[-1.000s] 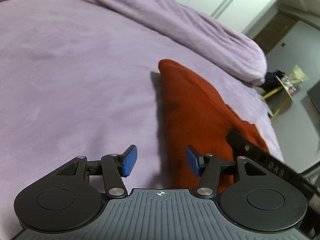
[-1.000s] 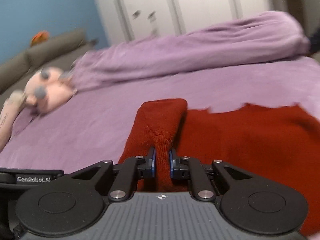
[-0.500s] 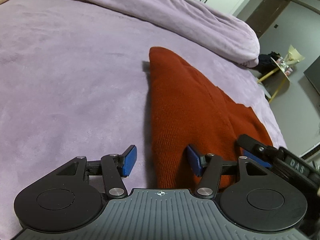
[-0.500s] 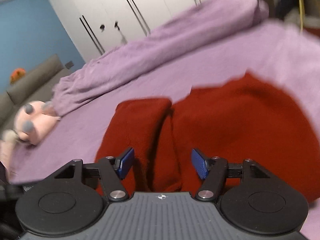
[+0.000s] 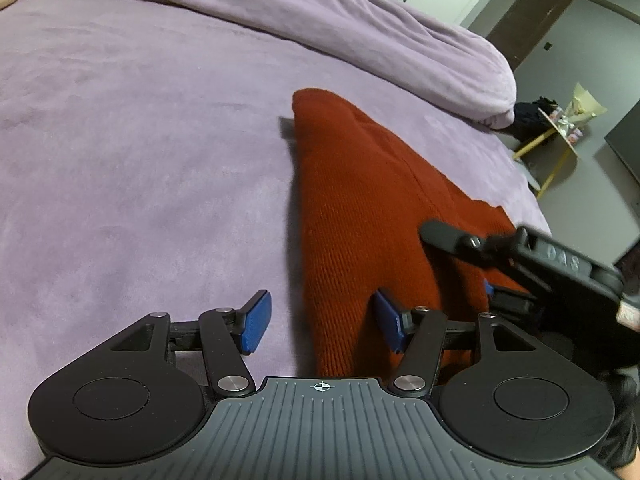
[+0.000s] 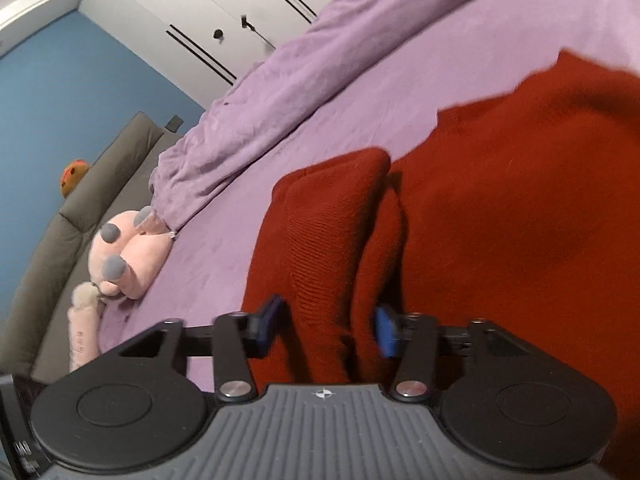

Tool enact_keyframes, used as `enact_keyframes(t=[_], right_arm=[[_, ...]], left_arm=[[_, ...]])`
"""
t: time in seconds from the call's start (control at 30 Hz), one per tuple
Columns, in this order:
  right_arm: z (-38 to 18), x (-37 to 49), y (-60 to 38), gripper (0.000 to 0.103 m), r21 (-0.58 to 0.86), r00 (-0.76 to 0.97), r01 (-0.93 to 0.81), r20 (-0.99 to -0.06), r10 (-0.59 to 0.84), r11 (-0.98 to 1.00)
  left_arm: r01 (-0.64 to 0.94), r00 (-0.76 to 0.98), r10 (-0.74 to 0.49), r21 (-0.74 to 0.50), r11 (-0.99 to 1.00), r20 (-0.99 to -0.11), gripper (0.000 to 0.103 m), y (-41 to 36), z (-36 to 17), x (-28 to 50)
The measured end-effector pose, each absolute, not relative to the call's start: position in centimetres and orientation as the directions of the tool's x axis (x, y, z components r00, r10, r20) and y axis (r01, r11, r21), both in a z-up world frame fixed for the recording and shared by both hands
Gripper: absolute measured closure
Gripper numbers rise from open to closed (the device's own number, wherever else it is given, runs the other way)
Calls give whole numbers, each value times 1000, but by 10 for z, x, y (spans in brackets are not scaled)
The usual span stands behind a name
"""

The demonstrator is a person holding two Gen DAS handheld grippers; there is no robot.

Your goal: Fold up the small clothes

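A rust-red knitted garment [image 5: 360, 208] lies on the purple bed, one sleeve folded over its body [image 6: 332, 216]. My left gripper [image 5: 320, 326] is open and empty, its jaws straddling the garment's left edge at the near end. My right gripper [image 6: 326, 326] is open, jaws apart on either side of the folded sleeve's raised ridge, holding nothing. The right gripper also shows in the left wrist view [image 5: 520, 256], low over the garment's right side.
The purple bed cover [image 5: 140, 152] spreads to the left. A bunched purple duvet [image 5: 320, 20] lies along the far side. A pink plush toy [image 6: 124, 256] sits at the bed's left edge by a grey sofa [image 6: 80, 184]. A yellow-legged side table [image 5: 560, 136] stands beyond the bed.
My right gripper has let go of the folded sleeve, opened, and tilted. The sleeve now rests on the garment. My left gripper stayed open and shifted slightly.
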State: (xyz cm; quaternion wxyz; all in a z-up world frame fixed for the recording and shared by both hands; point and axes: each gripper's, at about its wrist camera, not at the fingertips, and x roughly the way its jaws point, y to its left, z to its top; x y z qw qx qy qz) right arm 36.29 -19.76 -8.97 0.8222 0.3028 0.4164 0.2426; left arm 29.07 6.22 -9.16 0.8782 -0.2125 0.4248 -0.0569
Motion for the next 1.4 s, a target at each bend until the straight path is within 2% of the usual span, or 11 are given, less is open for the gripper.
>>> enact_keyframes(t=[0.13, 0.4, 0.53, 0.63, 0.77, 0.9, 0.97, 1.0, 1.03, 1.27, 1.4], right_arm=[[-79, 368, -183, 78, 635, 540, -197, -566, 623, 747], [-3, 334, -169, 83, 279, 716, -343, -540, 442, 897], [18, 304, -196, 83, 60, 842, -274, -468, 269, 960], [-9, 300, -222, 82, -36, 843, -201, -515, 154, 979], [-58, 315, -273, 77, 175, 749, -87, -638, 180, 981], [-61, 312, -303, 51, 426, 740, -45, -593, 316, 904], [-64, 315, -301, 56, 461, 734, -45, -587, 342, 886], [-63, 318, -298, 76, 440, 730, -47, -598, 332, 897], [-62, 321, -292, 80, 397, 722, -74, -612, 324, 915], [-23, 298, -256, 82, -42, 879, -59, -476, 32, 997], [-63, 307, -271, 75, -68, 803, -34, -595, -13, 997]], left_arm=[[-42, 645, -241, -349, 936, -725, 39, 52, -80, 269], [48, 624, -177, -189, 981, -761, 38, 0, -84, 261], [-10, 630, -177, -236, 972, -756, 36, -12, -83, 277], [-9, 614, -217, -281, 960, -759, 35, -23, -85, 281], [15, 575, -229, -270, 963, -786, 36, -38, -95, 284], [32, 580, -208, -233, 972, -788, 37, -43, -95, 285], [25, 575, -203, -232, 972, -793, 37, -47, -95, 286], [24, 573, -199, -226, 974, -795, 37, -46, -96, 287], [25, 573, -189, -214, 977, -797, 36, -53, -96, 287], [29, 579, -159, -175, 984, -800, 34, -59, -95, 282], [24, 573, -153, -170, 985, -805, 33, -60, -96, 284]])
